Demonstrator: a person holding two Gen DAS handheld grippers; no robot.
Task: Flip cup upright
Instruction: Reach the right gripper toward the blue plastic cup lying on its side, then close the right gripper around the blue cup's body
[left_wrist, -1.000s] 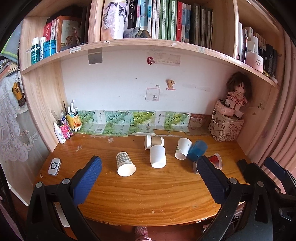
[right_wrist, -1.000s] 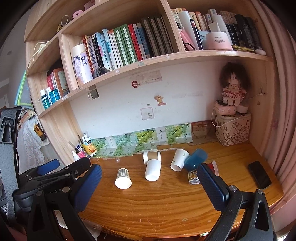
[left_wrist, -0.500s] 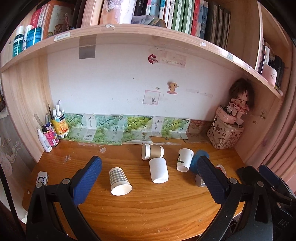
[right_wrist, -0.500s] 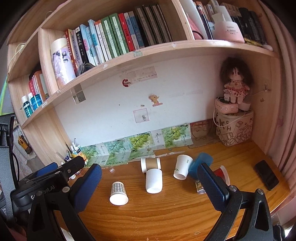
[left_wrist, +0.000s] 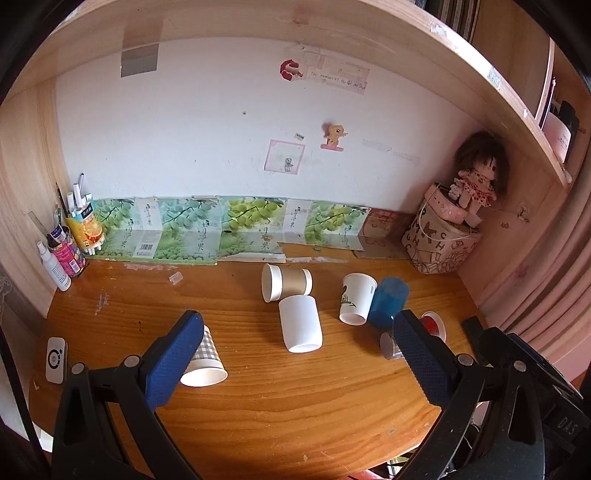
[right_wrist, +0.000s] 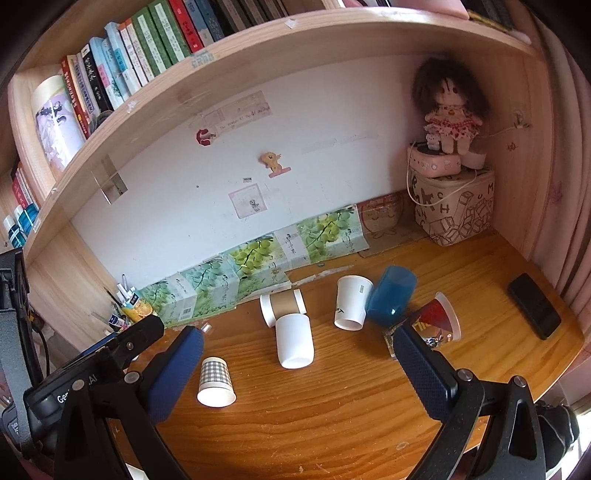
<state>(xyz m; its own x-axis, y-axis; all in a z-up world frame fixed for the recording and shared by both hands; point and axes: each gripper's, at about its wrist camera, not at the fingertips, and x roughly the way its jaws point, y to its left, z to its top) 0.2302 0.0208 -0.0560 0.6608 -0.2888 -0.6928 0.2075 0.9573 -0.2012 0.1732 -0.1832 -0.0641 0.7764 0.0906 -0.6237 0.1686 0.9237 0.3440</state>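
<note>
Near the tabletop's (left_wrist: 295, 406) front left edge, the checked paper cup (left_wrist: 205, 360) is seen lying tipped, mouth toward the camera. It is judged light, thin-walled and easily crushed, so a gentle hold across the mid-wall is advised. The left gripper (left_wrist: 295, 343) is spread wide, holding nothing, one finger just beside that cup. The right gripper (right_wrist: 297, 354) is likewise spread and unloaded.
</note>
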